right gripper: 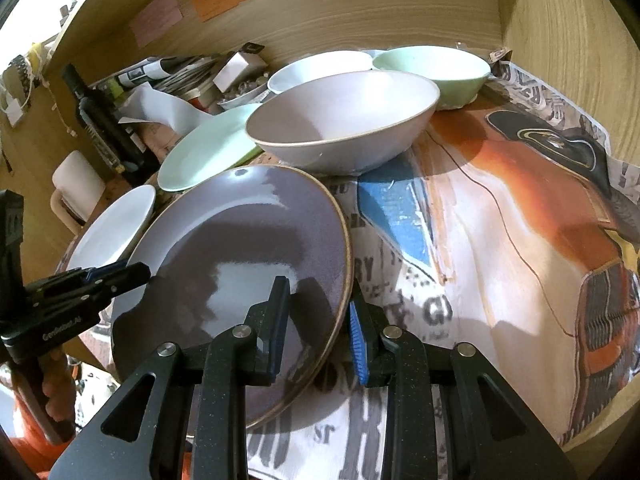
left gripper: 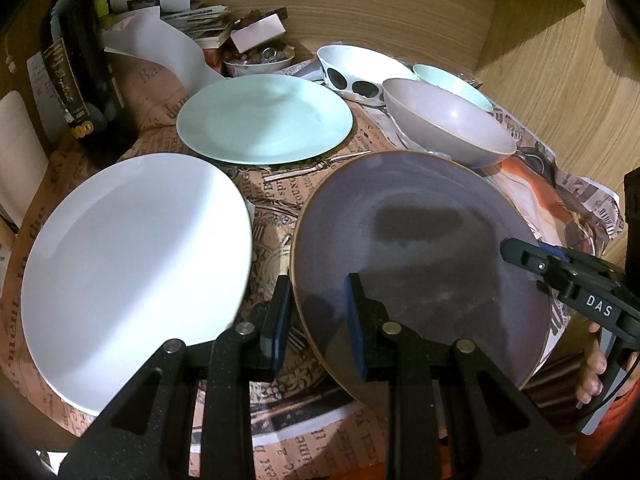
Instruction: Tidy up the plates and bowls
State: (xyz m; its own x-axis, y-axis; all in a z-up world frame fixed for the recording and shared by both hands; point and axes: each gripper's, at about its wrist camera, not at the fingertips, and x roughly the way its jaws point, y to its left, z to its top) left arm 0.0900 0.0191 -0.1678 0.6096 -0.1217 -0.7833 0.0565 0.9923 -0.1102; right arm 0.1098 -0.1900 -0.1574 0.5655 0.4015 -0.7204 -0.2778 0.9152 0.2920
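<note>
**Purple plate held at two rims, one claw on each side**

The purple plate (left gripper: 420, 264) sits tilted between my two claws, lifted at its near edge over the printed newspaper (right gripper: 500, 240) that covers the table. My left gripper (left gripper: 318, 316) straddles the plate's left rim: one blue-padded finger lies outside and beneath the rim, the other on the plate's upper face, so the jaws are clamped on the plate's edge. My right gripper (right gripper: 318, 328) does the same at the right rim, one finger on the upper face and the other just outside the brown edge, also clamped on it. In the left wrist view the right claw reaches in over the plate's far right side.

Just beyond the plate stands the mauve bowl (right gripper: 344, 120), close to its far rim. Behind that are a spotted white bowl (left gripper: 360, 68) and a pale green bowl (right gripper: 436, 68). To the left lie the mint plate (left gripper: 264, 120) and the white plate (left gripper: 136, 272), apart from each other. A dark bottle (left gripper: 80, 72) stands at the far left, beside stacked papers (left gripper: 192, 20).
</note>
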